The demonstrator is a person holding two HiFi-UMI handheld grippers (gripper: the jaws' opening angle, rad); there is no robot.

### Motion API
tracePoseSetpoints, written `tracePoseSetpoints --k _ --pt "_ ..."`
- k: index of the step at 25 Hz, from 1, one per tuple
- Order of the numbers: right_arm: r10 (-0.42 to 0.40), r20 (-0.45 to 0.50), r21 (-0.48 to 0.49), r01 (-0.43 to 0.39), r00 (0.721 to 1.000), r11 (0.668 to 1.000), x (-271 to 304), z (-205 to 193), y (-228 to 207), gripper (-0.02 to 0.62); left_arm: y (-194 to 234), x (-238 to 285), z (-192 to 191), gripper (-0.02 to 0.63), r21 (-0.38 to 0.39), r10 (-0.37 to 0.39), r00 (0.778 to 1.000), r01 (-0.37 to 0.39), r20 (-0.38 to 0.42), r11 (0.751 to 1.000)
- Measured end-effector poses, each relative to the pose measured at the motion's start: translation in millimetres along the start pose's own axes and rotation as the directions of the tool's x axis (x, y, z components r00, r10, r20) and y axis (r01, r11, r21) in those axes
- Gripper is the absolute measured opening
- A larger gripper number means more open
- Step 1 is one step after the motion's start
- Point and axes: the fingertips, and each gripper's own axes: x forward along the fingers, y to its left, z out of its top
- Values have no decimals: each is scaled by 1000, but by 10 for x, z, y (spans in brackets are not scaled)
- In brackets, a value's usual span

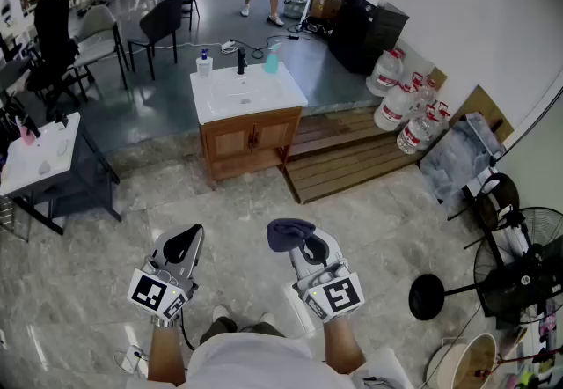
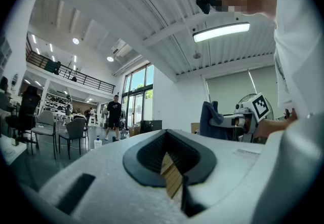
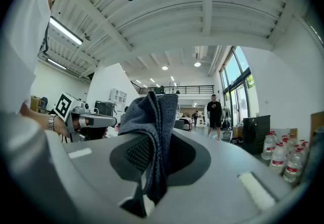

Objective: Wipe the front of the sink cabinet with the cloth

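standing back from the sink cabinet (image 1: 250, 142), you hold both grippers low over the pale stone floor (image 1: 255, 202), well apart from it. the right gripper (image 1: 306, 246) has its jaws closed on the cloth (image 3: 152, 126), a dark blue-grey piece. it is pinched in the middle of the jaws, with a folded bunch rising above them and a short tail hanging below. in the head view the cloth shows as a dark lump at the front of that gripper, pointing toward the cabinet.

the left gripper (image 1: 185, 242) sits beside the right one at about the same height. its jaws are drawn almost together. only a thin sliver of wooden planks shows between the black pads, and nothing is held in them.

the cabinet is a small wooden unit with two doors under a white basin top (image 1: 248, 95). its front faces you across open floor, and neither gripper touches it. a black tap (image 1: 241, 60) stands at the back of the basin, with a white pump bottle (image 1: 204, 63) to its left and a teal bottle (image 1: 272, 62) to its right. a wooden platform (image 1: 352, 154) lies just to the right of the cabinet, and large water bottles (image 1: 405, 101) stand against the wall beyond it.
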Motion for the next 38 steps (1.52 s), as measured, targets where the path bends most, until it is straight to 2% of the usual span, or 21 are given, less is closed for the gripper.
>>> tracePoseSetpoints --k 25,38 --pt "13 -5 12 -13 1000 1000 10 -61 -39 58 -41 51 -30 -3 6 14 1000 -14 -11 1000" --pt "10 -9 26 -10 1000 1000 -370 -141 -489 58 -475 441 -106 -3 9 35 999 -35 -26 999"
